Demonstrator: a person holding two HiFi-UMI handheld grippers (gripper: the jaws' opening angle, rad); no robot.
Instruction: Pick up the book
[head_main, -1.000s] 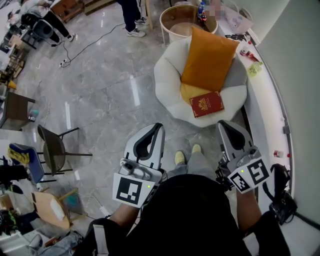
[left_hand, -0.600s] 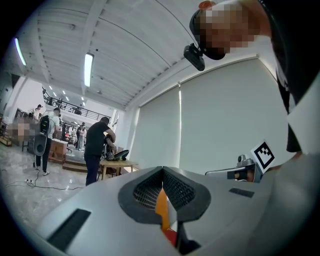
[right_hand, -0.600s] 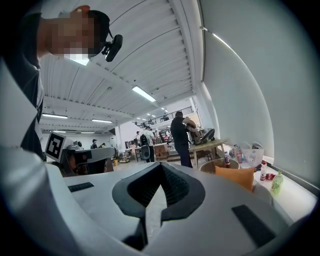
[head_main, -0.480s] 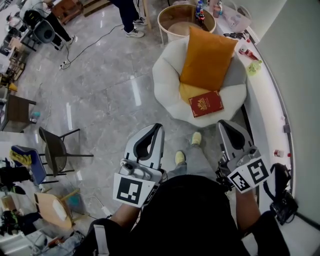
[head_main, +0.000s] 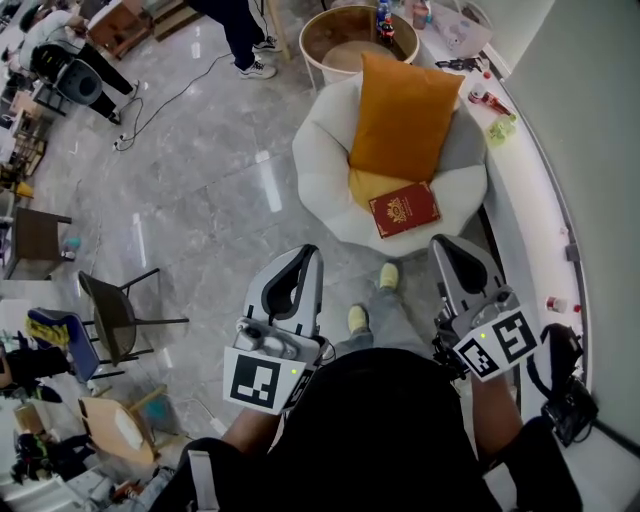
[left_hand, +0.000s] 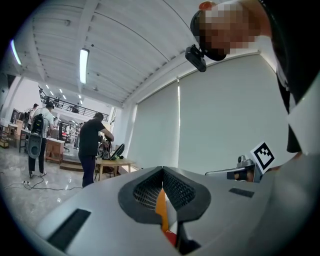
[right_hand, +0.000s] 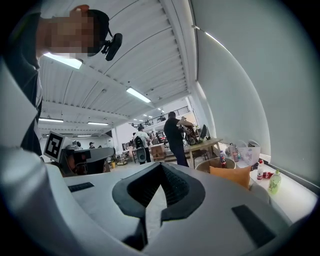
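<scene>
Left tool (head_main: 308, 252) and right tool (head_main: 446, 244) are both pressed together with nothing pinched. Each gripper view shows the pad tips meeting and only background through the slot below. Both are held out level at waist height, well short of the target. Change over the last second: the tools sit in the same spot in the head view, but the forward shoe (head_main: 389, 275) has advanced and the white armchair (head_main: 320, 165) has slid a little left, so my read is still walk-up, no reach started. The red book (head_main: 404, 209) lies flat on the front of the seat, cover up, its far edge against a yellow cushion (head_main: 364, 185), with an orange cushion (head_main: 402, 112) propped behind. It's nearer the right tool. Path from above looks clear, but whichever tool goes in must spread first. A round table (head_main: 308, 48) stands behind the chair, a dark folding chair (head_main: 108, 312) sits far left, and neither is in the way.
</scene>
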